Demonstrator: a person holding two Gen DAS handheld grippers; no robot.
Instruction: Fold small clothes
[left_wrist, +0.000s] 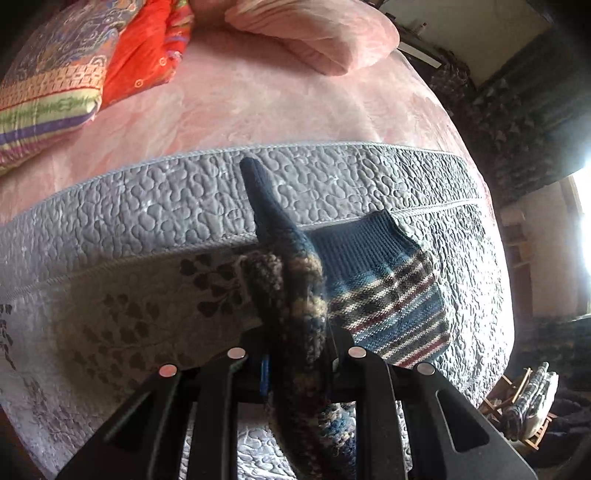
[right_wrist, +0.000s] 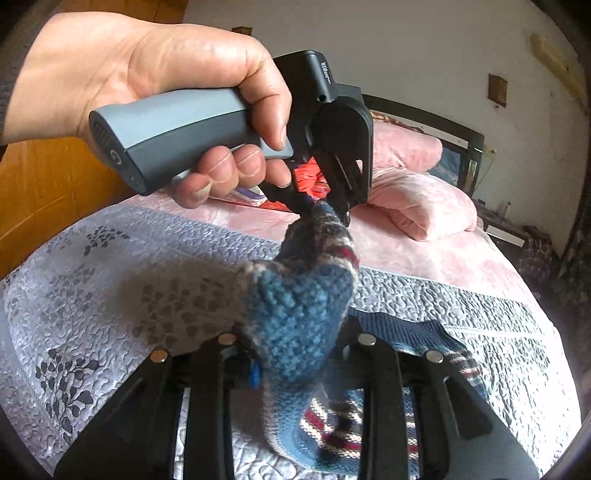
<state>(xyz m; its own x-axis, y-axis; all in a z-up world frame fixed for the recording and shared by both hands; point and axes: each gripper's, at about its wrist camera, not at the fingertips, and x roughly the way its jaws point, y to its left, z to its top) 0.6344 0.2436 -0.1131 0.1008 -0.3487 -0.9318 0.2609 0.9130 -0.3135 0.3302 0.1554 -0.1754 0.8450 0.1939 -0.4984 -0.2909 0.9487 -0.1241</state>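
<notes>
- A knitted sock (right_wrist: 295, 325), blue with cream, dark and red stripes, is held stretched in the air between the two grippers, above the quilt.
- Its blue end is pinched between the fingers of the right gripper (right_wrist: 295, 354), which are pressed onto the fabric; the rest of that end hangs below them.
- Its other end is clamped in the fingers of the left gripper (right_wrist: 327, 206), seen straight ahead of the right fingers and tilted downward.
- In the left wrist view, a mottled fold of the sock (left_wrist: 295, 295) is squeezed between the left gripper (left_wrist: 295, 354) fingers, and a dark blue tip stands up beyond them.
- A second, matching sock (left_wrist: 384, 280) lies flat on the quilt, ahead and to the right of the left fingers, with its ribbed blue cuff farthest away.
- Two socks are counted in all.
- The left gripper's grey handle is held by a hand (right_wrist: 166, 92); small white print on its black body is too small to be read.
- The grey quilt (left_wrist: 110, 221), stitched in pebbles and printed with dark leaves, is spread under both grippers.
- Beyond it a pink blanket (left_wrist: 258, 99) covers the bed, with a pink pillow (left_wrist: 317, 29) farther off.
- A patterned multicoloured cushion (left_wrist: 48, 88) and red fabric (left_wrist: 147, 48) lie far to the left.
- Much of the flat sock is hidden from the right wrist view by the held one.
</notes>
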